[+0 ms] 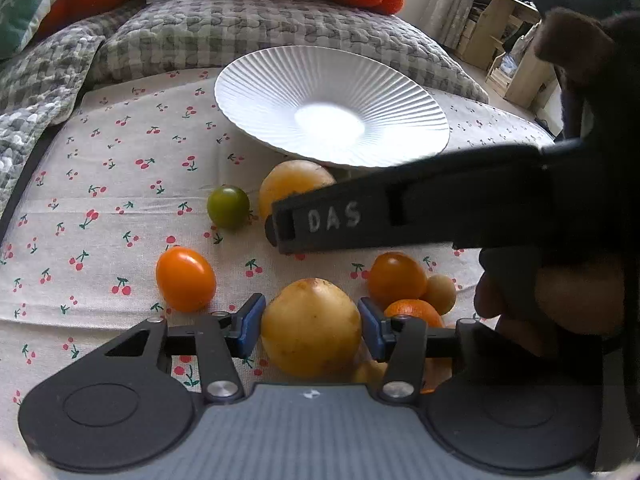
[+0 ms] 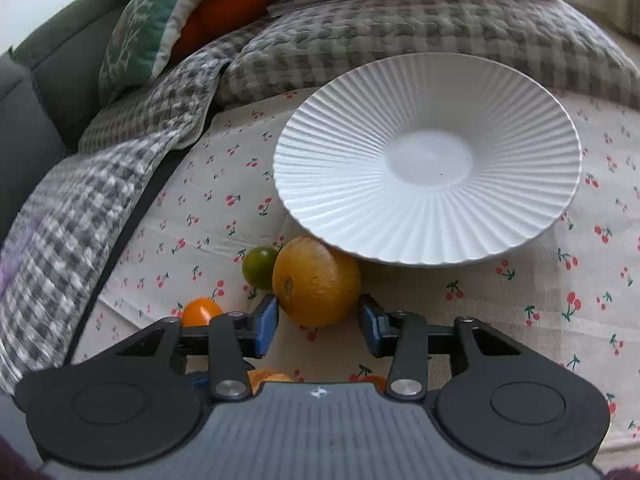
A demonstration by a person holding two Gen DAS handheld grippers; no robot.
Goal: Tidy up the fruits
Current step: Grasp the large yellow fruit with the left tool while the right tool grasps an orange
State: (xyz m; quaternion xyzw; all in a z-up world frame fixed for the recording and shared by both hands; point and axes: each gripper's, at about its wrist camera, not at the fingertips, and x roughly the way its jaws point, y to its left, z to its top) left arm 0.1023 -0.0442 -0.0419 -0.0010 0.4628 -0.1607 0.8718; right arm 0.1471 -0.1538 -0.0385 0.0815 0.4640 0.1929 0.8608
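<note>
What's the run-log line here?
left gripper: shut on yellow fruit | right gripper: shut on second yellow fruit | plate: empty

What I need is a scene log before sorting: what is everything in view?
plate: one, white, ribbed, on the cloth
far yellow fruit: one, at the plate's near rim
near yellow fruit: one, nearest the left camera
green tomato: one, left of the far yellow fruit
orange tomatoes: two, one either side of the near fruit
tan fruit: one, small
orange citrus: one, partly hidden
cloth: one, cherry print
quilt: one, grey check, behind
left claw: gripping the near yellow fruit
right claw: gripping the far yellow fruit
hand: one, holding the right claw
</note>
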